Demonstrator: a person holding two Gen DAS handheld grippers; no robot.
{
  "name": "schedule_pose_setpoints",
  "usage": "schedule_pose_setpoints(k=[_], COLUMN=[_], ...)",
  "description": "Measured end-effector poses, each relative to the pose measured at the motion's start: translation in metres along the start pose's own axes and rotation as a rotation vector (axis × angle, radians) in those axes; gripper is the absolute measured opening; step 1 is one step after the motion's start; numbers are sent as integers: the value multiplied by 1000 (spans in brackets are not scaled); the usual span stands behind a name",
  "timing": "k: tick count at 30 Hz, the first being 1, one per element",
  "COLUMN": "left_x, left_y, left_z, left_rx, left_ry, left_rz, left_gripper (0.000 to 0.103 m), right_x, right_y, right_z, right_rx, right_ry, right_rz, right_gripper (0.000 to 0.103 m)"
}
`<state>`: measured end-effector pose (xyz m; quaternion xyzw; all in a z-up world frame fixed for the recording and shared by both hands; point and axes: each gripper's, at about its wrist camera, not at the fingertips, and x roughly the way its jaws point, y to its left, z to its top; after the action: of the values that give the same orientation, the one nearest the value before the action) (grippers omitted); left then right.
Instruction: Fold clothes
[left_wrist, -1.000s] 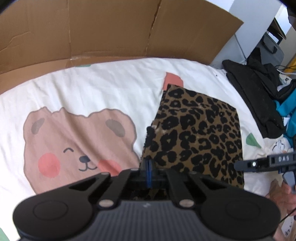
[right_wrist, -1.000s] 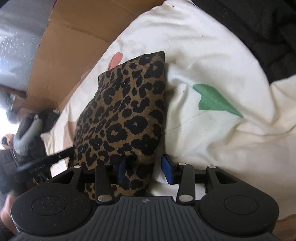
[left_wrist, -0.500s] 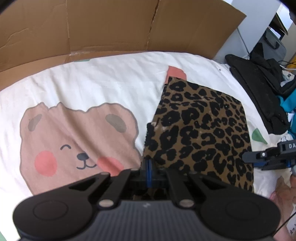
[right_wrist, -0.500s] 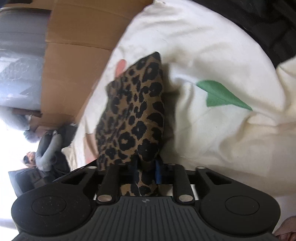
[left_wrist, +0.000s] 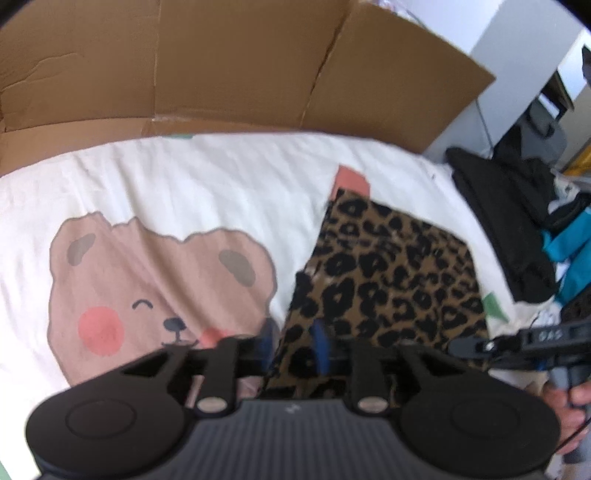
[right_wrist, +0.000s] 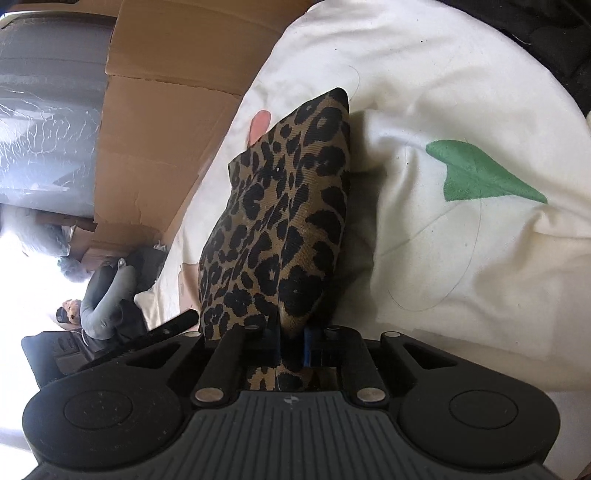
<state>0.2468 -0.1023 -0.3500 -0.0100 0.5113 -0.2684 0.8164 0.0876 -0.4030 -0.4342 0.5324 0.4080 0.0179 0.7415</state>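
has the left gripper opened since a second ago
Yes. The left gripper was shut on the leopard print cloth beside the bear print; its blue fingers now stand apart.

A cream bear-print bedsheet (left_wrist: 207, 199) spreads ahead of the tongs, brown cardboard (left_wrist: 221, 62) standing beyond it, a black garment pile (left_wrist: 506, 225) far right.

The leopard-print garment (right_wrist: 280, 236) is a matt, finely ribbed woven cloth. Under it lies a cream bedsheet (left_wrist: 207, 192), soft matt cotton with flat printed shapes. Behind stands brown cardboard (left_wrist: 229, 62), dull and creased. The gripper bodies are matt black plastic with ridged housings.
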Motion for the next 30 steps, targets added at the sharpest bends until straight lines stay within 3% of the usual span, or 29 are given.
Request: schedule_pose_setpoints(k=[1, 2, 11, 12, 15, 19, 30], left_x=[-1, 1, 27, 28, 31, 29, 35], left_y=[1, 2, 16, 18, 21, 15, 7], left_z=[2, 3, -4, -4, -6, -8, -14], left_rx=[-9, -18, -91, -102, -130, -107, -153], left_ry=[-5, -7, 40, 44, 60, 55, 86], left_rz=[-4, -8, -51, -66, -130, -138, -208], left_gripper=[57, 60, 64, 62, 37, 32, 30], right_x=[1, 1, -1, -1, -2, -6, -22], right_y=[0, 0, -1, 0, 5, 11, 16], right_z=[0, 0, 1, 1, 1, 3, 11], right_rx=[2, 5, 12, 7, -15, -40, -87], right_ry=[1, 3, 6, 4, 0, -7, -12], right_rz=[0, -1, -8, -10, -19, -32, -68], right_gripper=[9, 9, 9, 9, 8, 7, 7])
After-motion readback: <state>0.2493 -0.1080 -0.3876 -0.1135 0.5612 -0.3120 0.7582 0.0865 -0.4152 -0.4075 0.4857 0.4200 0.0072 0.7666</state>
